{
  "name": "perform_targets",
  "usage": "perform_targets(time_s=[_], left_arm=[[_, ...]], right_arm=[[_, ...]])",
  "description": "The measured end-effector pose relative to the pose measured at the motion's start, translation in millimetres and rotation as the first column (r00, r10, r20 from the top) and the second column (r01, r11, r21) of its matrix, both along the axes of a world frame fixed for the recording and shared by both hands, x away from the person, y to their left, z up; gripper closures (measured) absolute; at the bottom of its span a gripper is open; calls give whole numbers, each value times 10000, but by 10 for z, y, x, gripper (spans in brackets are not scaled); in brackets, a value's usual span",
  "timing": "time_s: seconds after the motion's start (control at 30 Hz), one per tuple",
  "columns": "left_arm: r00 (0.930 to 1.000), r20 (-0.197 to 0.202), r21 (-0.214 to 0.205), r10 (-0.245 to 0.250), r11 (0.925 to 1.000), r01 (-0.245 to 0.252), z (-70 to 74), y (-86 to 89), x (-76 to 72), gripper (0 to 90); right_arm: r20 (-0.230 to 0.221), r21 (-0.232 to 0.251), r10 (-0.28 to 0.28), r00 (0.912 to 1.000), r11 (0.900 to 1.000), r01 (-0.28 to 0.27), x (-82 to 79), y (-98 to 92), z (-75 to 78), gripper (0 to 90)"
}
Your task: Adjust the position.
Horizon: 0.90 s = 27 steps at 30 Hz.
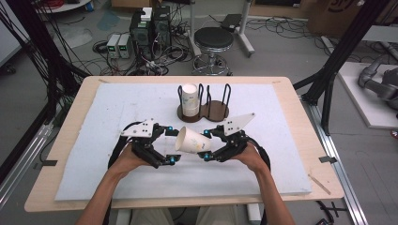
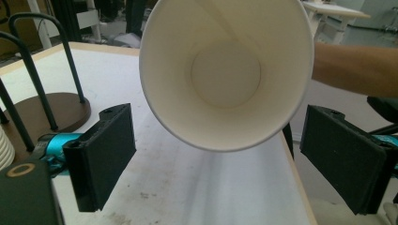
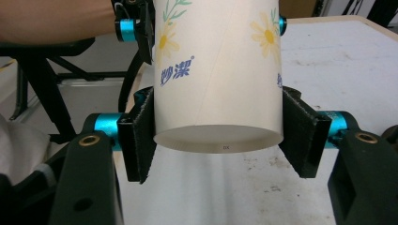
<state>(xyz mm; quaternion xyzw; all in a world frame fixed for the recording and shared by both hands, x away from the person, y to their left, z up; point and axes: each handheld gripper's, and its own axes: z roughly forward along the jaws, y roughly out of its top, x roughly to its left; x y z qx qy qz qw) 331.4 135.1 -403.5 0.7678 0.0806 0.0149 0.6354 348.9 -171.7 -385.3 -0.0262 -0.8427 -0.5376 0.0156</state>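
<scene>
Wooden tabletop [image 1: 65, 154] under white foam mat [image 1: 117, 108], stool [image 1: 213, 40] and cabled floor behind; paper cup [image 1: 191, 140] held sideways above mat, right gripper [image 1: 205, 144] jaws clamping its base, left gripper [image 1: 172, 146] jaws open.

Cluttered lab floor behind a wooden desk [image 1: 281, 84]

A black round stool [image 1: 213, 40] stands on grey floor [image 1: 291, 51] among tangled cables [image 1: 159, 58], beside stacked electronic boxes [image 1: 150, 28]; black frame struts [image 1: 345, 51] flank the sides.
</scene>
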Motion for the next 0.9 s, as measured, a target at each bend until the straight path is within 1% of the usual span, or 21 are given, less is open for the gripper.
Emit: perform_targets(time_s=[0.13,0.33,0.37,0.47,0.6,0.67,0.8,0.87,0.9], left_arm=[[9999,122,-95,-95,9999,97,12,-39,-4,106],[9998,134,-154,-174,9997,176,9,-88,0,106],[9997,130,-270,-206,9994,209,10,-113,5,106],[9995,165,-361,-275,9990,281,20,-149,10,106],[9992,188,-367,-342,9987,349,29,-201,13,106],[9993,138,-381,-361,9986,366,33,-255,15,106],[9989,150,-376,-434,9983,440,33,-279,22,109],[9988,162,-395,-456,9982,462,36,-285,30,116],[9987,160,-418,-481,9979,487,41,-290,31,130]], right_arm=[[66,118,129,9999,9998,-130,3,18,-9,369],[33,154,209,9998,9997,-209,8,18,-12,369],[-2,161,214,9998,9996,-214,6,18,-12,369],[-1,100,250,9997,9996,-250,7,15,-11,370],[37,63,296,9996,9995,-296,7,19,-13,370],[43,71,354,9994,9993,-355,9,28,-18,370],[40,57,364,9993,9993,-364,5,30,-16,370],[-33,39,368,9993,9993,-368,1,28,-16,370],[49,62,425,9991,9991,-426,6,32,-19,370]])
